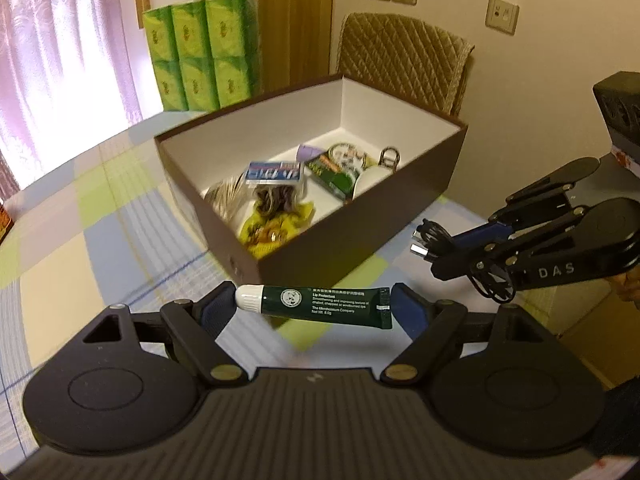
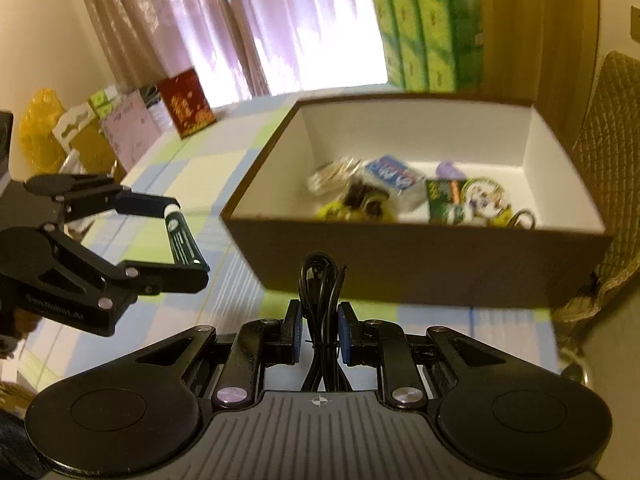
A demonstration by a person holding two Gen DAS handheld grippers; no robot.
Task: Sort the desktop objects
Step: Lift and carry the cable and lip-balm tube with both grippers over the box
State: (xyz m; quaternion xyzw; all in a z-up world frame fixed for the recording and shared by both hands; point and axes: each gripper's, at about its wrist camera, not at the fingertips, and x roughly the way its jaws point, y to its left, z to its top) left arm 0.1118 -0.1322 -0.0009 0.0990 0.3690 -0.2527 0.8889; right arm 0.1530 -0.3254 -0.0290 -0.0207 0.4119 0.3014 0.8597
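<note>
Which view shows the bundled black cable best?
The right wrist view: the bundled black cable stands centred, clamped between the right gripper pads, its tie visible. The left wrist view shows it only side-on at the frame's right, partly hidden.

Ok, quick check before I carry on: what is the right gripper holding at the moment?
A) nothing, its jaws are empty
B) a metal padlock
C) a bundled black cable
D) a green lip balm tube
C: the right gripper is shut on the bundled black cable, clamped between its blue pads, while the green lip balm tube sits end to end in the left gripper, in front of the brown box.
</note>
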